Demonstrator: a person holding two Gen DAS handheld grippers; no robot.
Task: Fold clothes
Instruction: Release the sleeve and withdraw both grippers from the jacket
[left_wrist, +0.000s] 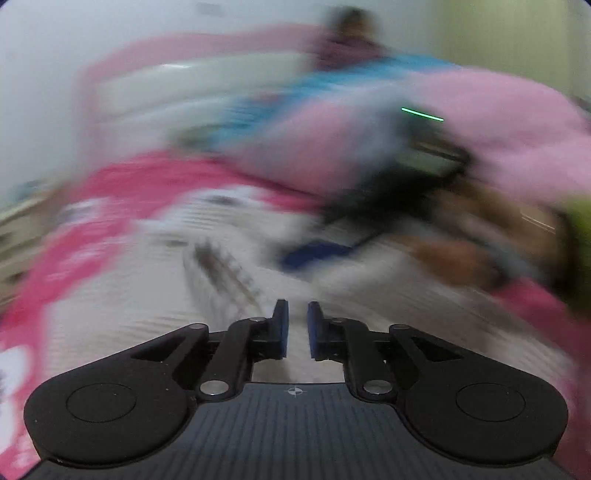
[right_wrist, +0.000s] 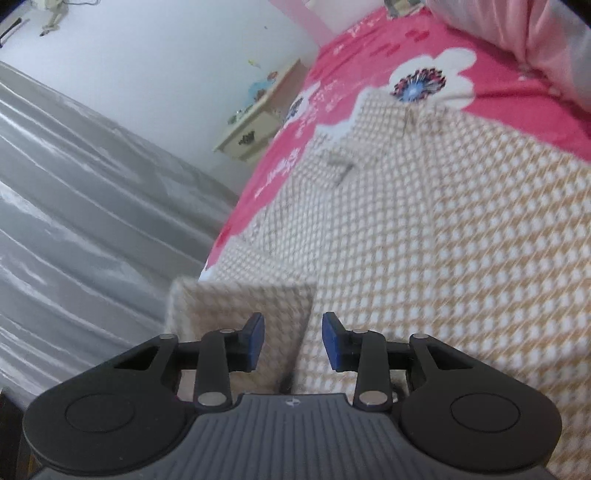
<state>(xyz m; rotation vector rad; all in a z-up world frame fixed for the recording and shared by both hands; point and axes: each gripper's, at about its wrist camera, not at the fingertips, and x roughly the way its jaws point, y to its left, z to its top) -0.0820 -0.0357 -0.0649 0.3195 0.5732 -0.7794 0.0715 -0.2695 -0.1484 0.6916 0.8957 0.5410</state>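
1. Nearest the lens, the right gripper (right_wrist: 293, 341) hangs just above the checked garment (right_wrist: 424, 221), jaws partly apart with nothing pinched; a turned-back cuff or corner (right_wrist: 243, 314) of that garment lies under its left finger.
2. The garment is spread on the pink bedspread (right_wrist: 369, 55), its near end at the bed's edge beside the grey curtain (right_wrist: 92, 184).
3. The left gripper (left_wrist: 297, 328), in a badly blurred view, shows a narrow gap between its pads and no cloth in it.
4. Judged step: taking hold of an edge for a fold. It would go best by lowering onto the cuff, biting one layer only, and lifting both ends level.
5. Loose pink clothing (left_wrist: 498, 122) beyond the garment could snag.
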